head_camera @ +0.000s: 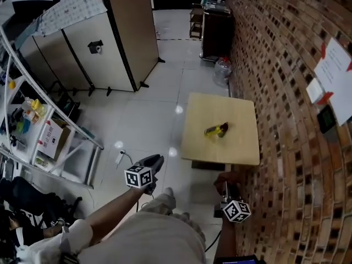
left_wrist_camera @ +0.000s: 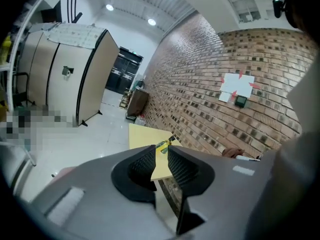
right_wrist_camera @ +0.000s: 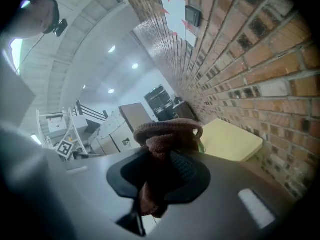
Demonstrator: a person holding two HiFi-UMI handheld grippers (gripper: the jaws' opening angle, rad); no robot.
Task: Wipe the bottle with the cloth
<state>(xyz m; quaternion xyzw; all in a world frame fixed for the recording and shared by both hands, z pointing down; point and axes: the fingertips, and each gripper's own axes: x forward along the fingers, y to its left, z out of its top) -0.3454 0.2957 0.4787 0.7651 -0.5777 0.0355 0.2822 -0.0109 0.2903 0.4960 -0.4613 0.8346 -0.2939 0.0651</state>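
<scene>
Clamped on the brown woolly cloth (right_wrist_camera: 167, 134), my right gripper (right_wrist_camera: 165, 160) sits nearer than my closed, empty left gripper (left_wrist_camera: 161, 156) to the small yellow-labelled bottle (head_camera: 216, 130) lying, seemingly crosswise, well ahead.

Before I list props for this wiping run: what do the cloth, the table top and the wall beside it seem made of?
Cloth: brown, soft knitted or terry fabric, judging by its fuzzy texture and limp folds. Table top: pale yellow, smooth; perhaps laminate or painted board. Wall: bare brick, mortar lines showing.
</scene>
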